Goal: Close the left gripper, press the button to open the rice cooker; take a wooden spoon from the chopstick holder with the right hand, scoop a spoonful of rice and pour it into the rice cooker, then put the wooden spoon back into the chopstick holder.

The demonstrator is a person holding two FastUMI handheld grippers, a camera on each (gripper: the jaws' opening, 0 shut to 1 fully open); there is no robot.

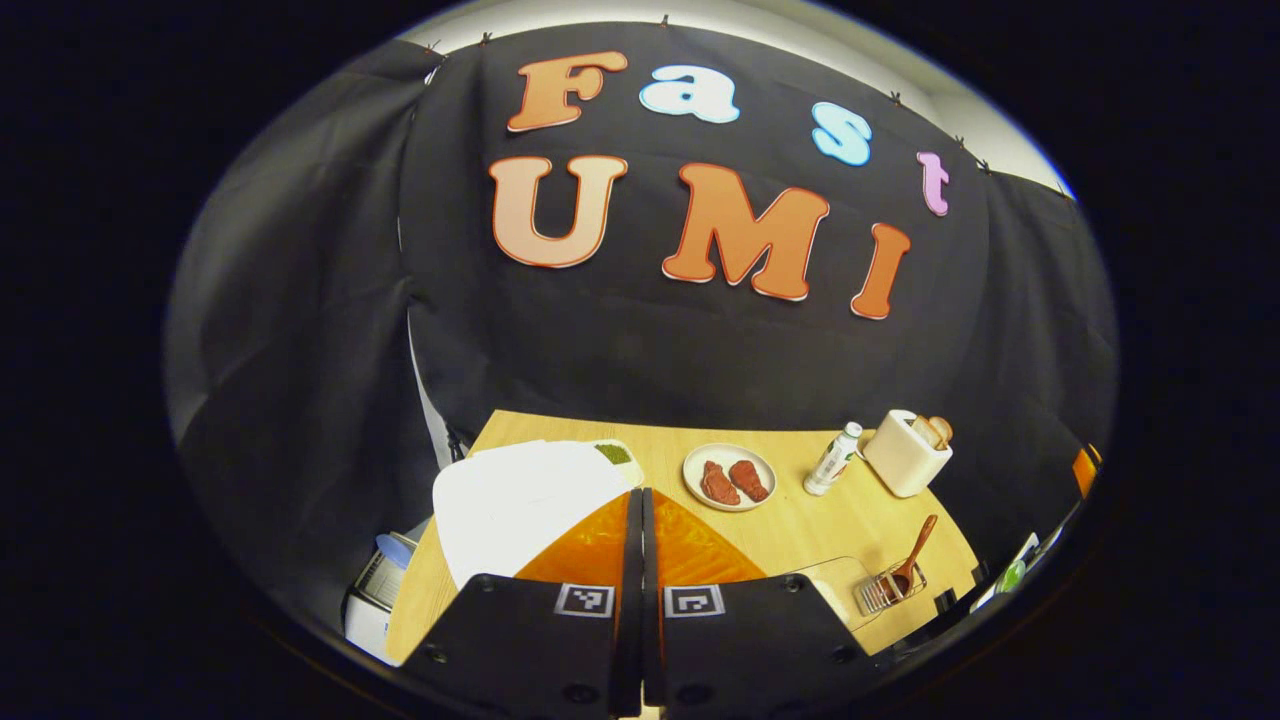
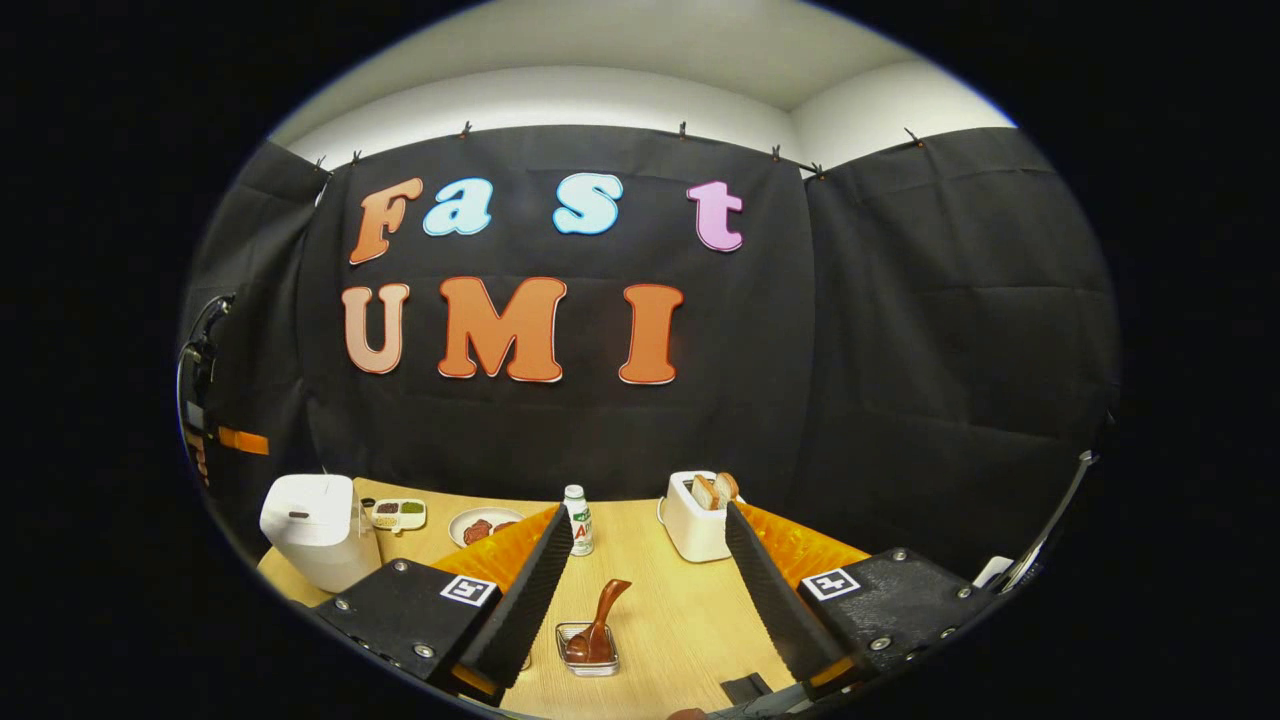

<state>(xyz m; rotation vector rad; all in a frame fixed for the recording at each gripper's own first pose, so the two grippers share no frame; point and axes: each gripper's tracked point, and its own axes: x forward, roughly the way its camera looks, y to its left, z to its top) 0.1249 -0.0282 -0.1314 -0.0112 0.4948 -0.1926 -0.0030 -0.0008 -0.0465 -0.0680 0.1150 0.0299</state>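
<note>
The rice cooker (image 1: pixel 520 505) is sitting with its lid down, directly ahead of and just below the left gripper (image 1: pixel 640 520), whose fingers are pressed together with nothing between them. In the right gripper view the same cooker (image 2: pixel 315 530) is standing off to the left of the right gripper (image 2: pixel 650 560), its front button showing as a small dark slot. From the left gripper's own camera the button is not showing, so the person is likely aiming at it half blind; the closed tips could land on the smooth lid instead and slide off, or push the cooker across the table (image 1: pixel 860 510) without releasing the latch.

The wooden spoon (image 2: pixel 600 625) is leaning in the chopstick holder (image 2: pixel 588 645), just ahead of the right gripper and between its fingers, which are spread wide and holding nothing. In the left gripper view the spoon (image 1: pixel 915 550) is lying to the right. The holder looks light and shallow, so a grab on the tilted handle could drag or tip it.

Farther ahead of the right gripper are standing a bottle (image 2: pixel 577 520) and a toaster (image 2: pixel 695 520), with a plate (image 2: pixel 480 527) beyond to the left; a wide swing of the spoon could knock the bottle over. Where the rice is waiting cannot be told.
</note>
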